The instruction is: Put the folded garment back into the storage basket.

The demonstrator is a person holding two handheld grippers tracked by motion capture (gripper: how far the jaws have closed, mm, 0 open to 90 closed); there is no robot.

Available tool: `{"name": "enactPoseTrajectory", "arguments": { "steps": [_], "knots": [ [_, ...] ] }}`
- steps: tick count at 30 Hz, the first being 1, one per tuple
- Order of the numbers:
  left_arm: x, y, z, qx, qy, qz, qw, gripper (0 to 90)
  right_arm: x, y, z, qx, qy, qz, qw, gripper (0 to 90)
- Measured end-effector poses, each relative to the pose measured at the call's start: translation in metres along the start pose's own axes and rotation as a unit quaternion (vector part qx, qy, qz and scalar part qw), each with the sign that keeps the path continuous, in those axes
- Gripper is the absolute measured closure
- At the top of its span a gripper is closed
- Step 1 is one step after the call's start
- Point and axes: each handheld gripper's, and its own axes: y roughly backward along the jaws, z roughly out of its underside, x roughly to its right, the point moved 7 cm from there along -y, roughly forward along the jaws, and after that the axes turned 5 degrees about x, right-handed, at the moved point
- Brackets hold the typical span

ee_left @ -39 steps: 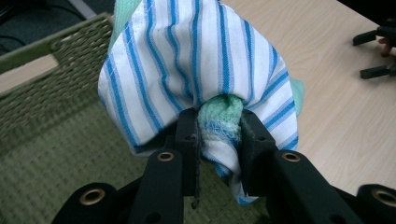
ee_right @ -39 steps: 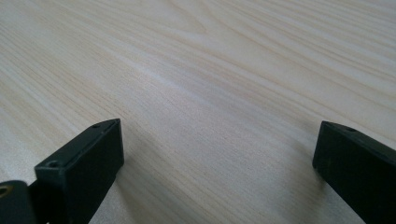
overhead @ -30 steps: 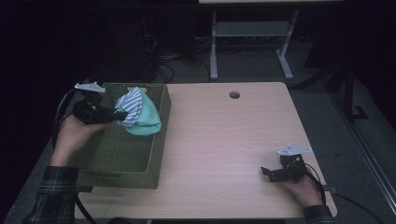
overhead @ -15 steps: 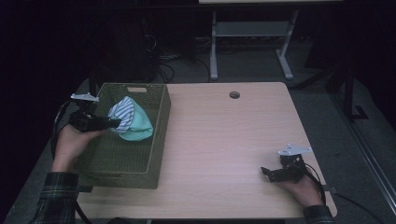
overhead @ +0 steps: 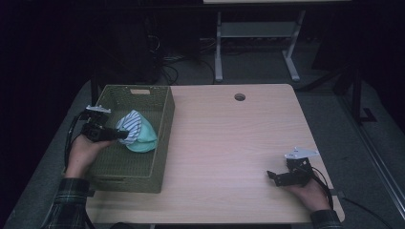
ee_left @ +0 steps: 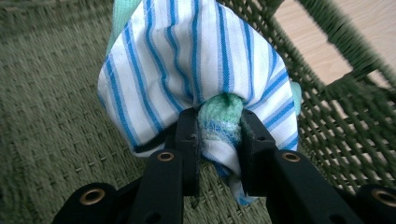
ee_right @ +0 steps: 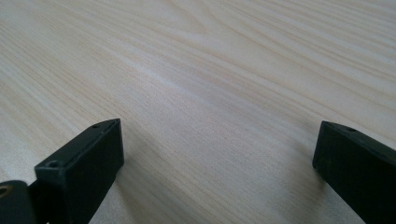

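The bunched striped cloth (ee_left: 187,74) is clamped by the left gripper (ee_left: 218,135) inside the green woven basket (overhead: 143,90); release is called for next, while the right gripper (ee_right: 219,154) is held open over the table (overhead: 229,143).

A basket (overhead: 162,138) stands on the left part of the desk (overhead: 229,143). Inside it, toward its right wall, hangs a bundle of cloth (overhead: 137,133) in the left tongs (overhead: 125,135). The right tongs (overhead: 270,175) rest on the desk's near right corner, well apart from the basket.

Plaid sleeves (overhead: 67,200), black tools (overhead: 125,135), brass-ringed screw holes, trailing black cables
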Motion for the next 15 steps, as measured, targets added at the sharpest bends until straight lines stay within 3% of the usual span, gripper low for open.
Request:
{"name": "enactPoseTrajectory", "arguments": {
  "steps": [11, 15],
  "knots": [
    [-0.007, -0.021, 0.020, -0.045, -0.004, -0.011, 0.9989, 71.6, 0.000, 0.000, 0.000, 0.000, -0.001, 0.000, 1.0000, 1.6],
    [-0.010, -0.026, 0.028, -0.069, -0.007, -0.014, 0.9975, 70.9, 0.000, 0.000, 0.000, 0.000, -0.001, 0.000, 1.0000, 1.6]
  ]
}}
